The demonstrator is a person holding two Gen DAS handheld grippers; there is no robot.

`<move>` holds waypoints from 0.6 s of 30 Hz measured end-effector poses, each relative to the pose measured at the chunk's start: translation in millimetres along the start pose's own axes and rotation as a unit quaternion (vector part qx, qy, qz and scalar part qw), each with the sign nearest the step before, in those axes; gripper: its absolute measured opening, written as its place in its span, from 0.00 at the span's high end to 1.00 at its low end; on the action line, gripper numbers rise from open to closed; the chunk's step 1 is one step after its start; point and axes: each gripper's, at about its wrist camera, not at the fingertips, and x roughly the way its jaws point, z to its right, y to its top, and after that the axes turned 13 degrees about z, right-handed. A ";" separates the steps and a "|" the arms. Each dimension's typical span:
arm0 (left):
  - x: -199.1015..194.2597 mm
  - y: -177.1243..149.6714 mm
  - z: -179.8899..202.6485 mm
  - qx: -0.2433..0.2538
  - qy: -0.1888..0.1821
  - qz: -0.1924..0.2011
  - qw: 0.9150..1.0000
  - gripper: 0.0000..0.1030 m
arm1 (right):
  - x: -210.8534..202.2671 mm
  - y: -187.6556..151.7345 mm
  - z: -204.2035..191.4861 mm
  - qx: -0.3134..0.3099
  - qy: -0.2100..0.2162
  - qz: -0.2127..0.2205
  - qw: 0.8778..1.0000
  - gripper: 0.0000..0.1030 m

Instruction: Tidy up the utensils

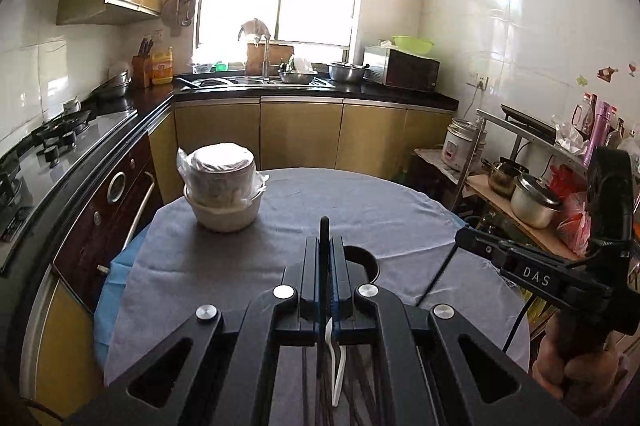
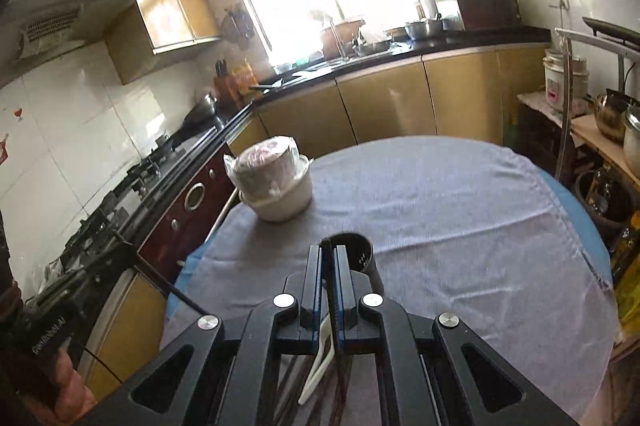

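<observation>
Nearest the lens in the left wrist view, the left tool [image 1: 325,266] has its jaws pressed together on a thin black utensil [image 1: 324,232] that stands up past the tips, with a white plastic fork [image 1: 335,358] lying under the frame among dark sticks on the counter [image 1: 400,218]. The right tool [image 2: 329,266] is likewise pinched shut on a thin black utensil [image 2: 327,246]; below it lies a white plastic spoon [image 2: 318,362], though blur leaves it unclear whether those loose pieces touch one another.

These utensils look light, stiff and slim, the plastic ones slick and apt to twist in a pinch. Probably best taken at mid-handle, squarely across the flat.

Just beyond both tips stands the black holder cup [image 2: 360,254], upright on the grey cloth, its mouth apparently empty. Farther left sits a stack of white bowls [image 1: 224,185] wrapped in clear film, well apart from the cup.

The right wrist view shows the cup's perforated side, which the left view hides behind its jaws. The left view alone shows the right tool's body from the side and the hand [image 1: 576,366] gripping its handle; the right view shows the other hand [image 2: 60,378] at its lower left edge.
</observation>
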 end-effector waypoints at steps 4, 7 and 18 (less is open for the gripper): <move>4.3 12.4 5.0 0.003 -0.004 0.000 1.000 0.96 | 0.2 17.3 -7.7 -0.008 -0.002 0.013 1.000 0.95; 9.1 23.5 10.7 0.013 -0.006 0.001 1.000 0.96 | 2.9 31.3 -13.2 -0.017 -0.005 0.022 1.000 0.95; 37.2 95.9 33.1 0.034 -0.019 0.043 0.998 0.96 | 8.5 95.8 -21.1 -0.015 -0.018 0.061 0.998 0.95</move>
